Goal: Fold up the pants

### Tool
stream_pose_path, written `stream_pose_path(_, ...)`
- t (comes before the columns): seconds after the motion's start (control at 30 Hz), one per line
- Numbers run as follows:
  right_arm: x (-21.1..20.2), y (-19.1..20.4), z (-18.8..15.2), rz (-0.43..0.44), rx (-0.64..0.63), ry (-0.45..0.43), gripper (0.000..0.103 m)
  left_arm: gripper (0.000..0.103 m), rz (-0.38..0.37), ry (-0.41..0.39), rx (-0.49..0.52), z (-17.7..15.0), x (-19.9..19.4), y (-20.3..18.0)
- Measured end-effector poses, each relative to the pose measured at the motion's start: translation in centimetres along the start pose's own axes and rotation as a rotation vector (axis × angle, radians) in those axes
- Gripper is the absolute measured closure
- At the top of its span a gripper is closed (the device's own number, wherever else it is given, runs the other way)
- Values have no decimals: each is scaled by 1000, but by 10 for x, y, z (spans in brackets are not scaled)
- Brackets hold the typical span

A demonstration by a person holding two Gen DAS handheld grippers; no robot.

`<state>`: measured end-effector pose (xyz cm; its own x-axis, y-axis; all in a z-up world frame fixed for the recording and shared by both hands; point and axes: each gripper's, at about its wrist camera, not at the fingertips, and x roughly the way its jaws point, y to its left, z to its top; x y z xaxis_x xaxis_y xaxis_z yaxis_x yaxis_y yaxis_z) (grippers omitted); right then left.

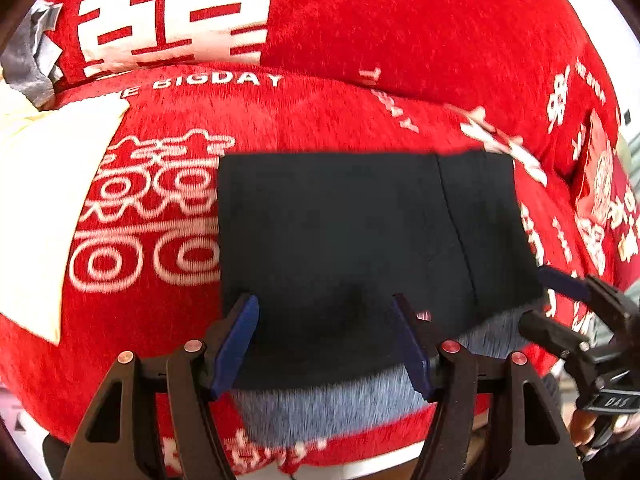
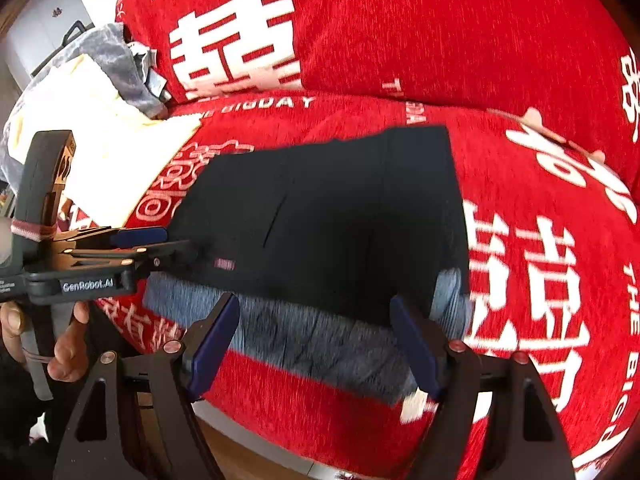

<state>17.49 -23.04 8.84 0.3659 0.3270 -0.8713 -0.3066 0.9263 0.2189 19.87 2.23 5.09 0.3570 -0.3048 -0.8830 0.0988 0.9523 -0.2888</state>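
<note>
So the pants [image 1: 360, 240] are sitting as a dark, roughly square folded stack on the red sofa cover [image 1: 360, 112] (the one with the big white lettering), with the grey fuzzy lining [image 1: 328, 412] peeking out along the near edge. Looks to me like the fold is basically done, or one tidy-up away from it.

Both claws are spread wide with nothing in them. The left claw [image 1: 334, 344] hangs over the near edge of the stack with its blue pads either side of empty air, and in the right wrist view the right claw [image 2: 314, 344] is the same story, jaws apart above that grey strip, not pinching any cloth. You can see the other claw poking in from the side in each view, so they're pretty close together.

What could go sideways from here, in my opinion:

- The pads are right by the top layer. If either claw drags across on the way out, a tip could snag the edge and peel the top flap open.
- That near edge sits close to the front of the cushion. A nudge toward the near side and the stack could slide off the seat (plush cover, so maybe it grips, hard to say).
- The two claws are near each other at the stack's near right corner, so a sloppy move could knock them together.
- There's a cream cloth [image 2: 120, 160] to the far left of the pants, apart from them for now, but a wide swing could drag it in.
</note>
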Motion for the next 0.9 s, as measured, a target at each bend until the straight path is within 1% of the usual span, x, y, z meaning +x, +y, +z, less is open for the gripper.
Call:
stream_pose_path(0.03, 4, 0, 8, -1, -2, -2, 22, 35, -4, 2, -10, 5, 3, 1)
stream_pose_path(0.1, 17, 0, 26, -10, -13, 8, 22, 35, -10, 31, -30, 16, 16, 3)
stream_pose_path(0.17, 33, -3, 38, -21, -24, 45, 21, 35, 22, 74, -30, 23, 34, 4)
stream_pose_path(0.2, 49, -6, 45, -20, -26, 85, 20, 35, 32, 77, -22, 25, 38, 2)
stream_pose_path(0.23, 55, -8, 49, -34, -26, 95, 20, 35, 48, 78, 2, 28, 40, -1)
stream_pose_path(0.27, 60, -10, 54, -61, -32, 97, 20, 35, 62, 74, 15, 30, 39, -4)
stream_pose_path(0.3, 61, -9, 58, -70, -36, 95, 20, 35, 72, 65, 25, 34, 37, -7)
stream_pose_path(0.4, 59, -8, 72, -59, -49, 64, 19, 35, 70, 42, 35, 45, 33, -8)
stream_pose_path(0.5, 70, -9, 85, -91, -69, 72, 17, 35, 85, 61, 19, 57, 45, -4)
stream_pose_path(0.53, 78, -10, 87, -90, -72, 89, 13, 35, 84, 74, 14, 59, 51, -2)
stream_pose_path(0.57, 87, -11, 87, -81, -75, 112, 7, 35, 85, 88, 17, 59, 58, -3)
stream_pose_path(0.63, 101, -12, 85, -87, -84, 154, 1, 35, 118, 85, 43, 59, 64, -7)
stream_pose_path(0.8, 98, -11, 78, -105, -91, 132, 0, 34, 129, 68, 49, 54, 60, -7)
stream_pose_path(0.87, 89, -3, 68, -129, -118, 139, 0, 27, 139, 68, 45, 44, 53, -7)
stream_pose_path(0.9, 83, 1, 61, -139, -135, 136, 0, 21, 142, 66, 40, 39, 51, -6)
